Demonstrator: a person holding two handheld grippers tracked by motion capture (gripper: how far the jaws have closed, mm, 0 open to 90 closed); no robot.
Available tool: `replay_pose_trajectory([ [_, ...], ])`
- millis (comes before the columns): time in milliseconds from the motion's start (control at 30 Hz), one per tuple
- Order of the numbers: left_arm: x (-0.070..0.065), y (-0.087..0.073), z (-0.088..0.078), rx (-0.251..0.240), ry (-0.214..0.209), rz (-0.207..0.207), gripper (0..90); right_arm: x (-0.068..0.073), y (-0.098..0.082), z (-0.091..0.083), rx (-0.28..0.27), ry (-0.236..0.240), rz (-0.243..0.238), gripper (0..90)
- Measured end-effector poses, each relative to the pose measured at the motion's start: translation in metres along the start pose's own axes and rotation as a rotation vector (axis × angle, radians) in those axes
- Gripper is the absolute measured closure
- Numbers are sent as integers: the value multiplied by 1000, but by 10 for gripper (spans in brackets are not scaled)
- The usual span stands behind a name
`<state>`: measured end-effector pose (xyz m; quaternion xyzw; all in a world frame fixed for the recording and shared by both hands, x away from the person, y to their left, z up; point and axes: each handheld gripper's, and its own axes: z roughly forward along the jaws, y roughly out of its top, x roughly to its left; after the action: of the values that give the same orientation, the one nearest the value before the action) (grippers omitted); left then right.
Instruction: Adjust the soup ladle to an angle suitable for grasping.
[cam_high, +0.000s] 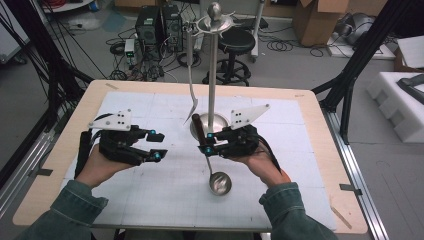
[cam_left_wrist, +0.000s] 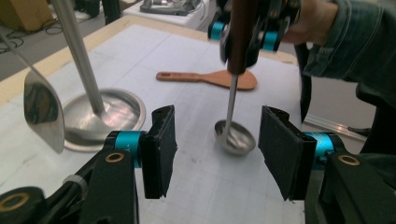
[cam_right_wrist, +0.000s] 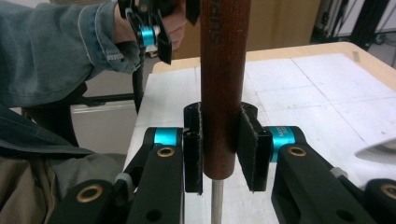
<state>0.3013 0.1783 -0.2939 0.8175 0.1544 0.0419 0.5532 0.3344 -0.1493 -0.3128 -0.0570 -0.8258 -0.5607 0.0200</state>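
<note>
A ladle (cam_high: 216, 170) with a dark brown wooden handle is being held by the right gripper (cam_high: 206, 142) near the centre of the high view. In the right gripper view, the handle (cam_right_wrist: 224, 84) is being clamped between the two black pads (cam_right_wrist: 254, 149), and it is standing upright in the middle of the frame, with the thin metal stem coming out just below the jaws. In the high view, the round steel bowl of the ladle is being seen lower in the frame than the gripper, toward the person. Whether the bowl is touching the white mat (cam_high: 150, 200) cannot be told.

The left gripper (cam_high: 156, 145) is being kept at the centre left of the high view, well apart from the ladle. Its jaws are released and nothing is being held between them; in the left gripper view the pads (cam_left_wrist: 161, 149) are standing apart, and the ladle bowl (cam_left_wrist: 236, 137) is being seen farther away, in the gap between them.

A steel utensil stand (cam_high: 213, 75) is being seen at the upper centre of the high view, with its round base (cam_high: 222, 122) on the mat just behind the right gripper. A metal spatula (cam_high: 191, 95) is hanging from its top ring, to the left of the pole. In the left gripper view a wooden rice paddle (cam_left_wrist: 215, 78) is lying flat on the mat at the upper centre.
</note>
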Motion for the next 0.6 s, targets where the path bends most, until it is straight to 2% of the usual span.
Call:
replay_pose_trajectory([
  [200, -2, 23, 4, -11, -27, 30, 470, 1, 6, 16, 17, 32, -14, 742],
  [500, -7, 39, 14, -13, -46, 51, 484, 3, 10, 31, 34, 49, -25, 742],
  [600, -8, 41, 17, -7, -47, 67, 540, 4, 10, 33, 33, 50, -23, 742],
])
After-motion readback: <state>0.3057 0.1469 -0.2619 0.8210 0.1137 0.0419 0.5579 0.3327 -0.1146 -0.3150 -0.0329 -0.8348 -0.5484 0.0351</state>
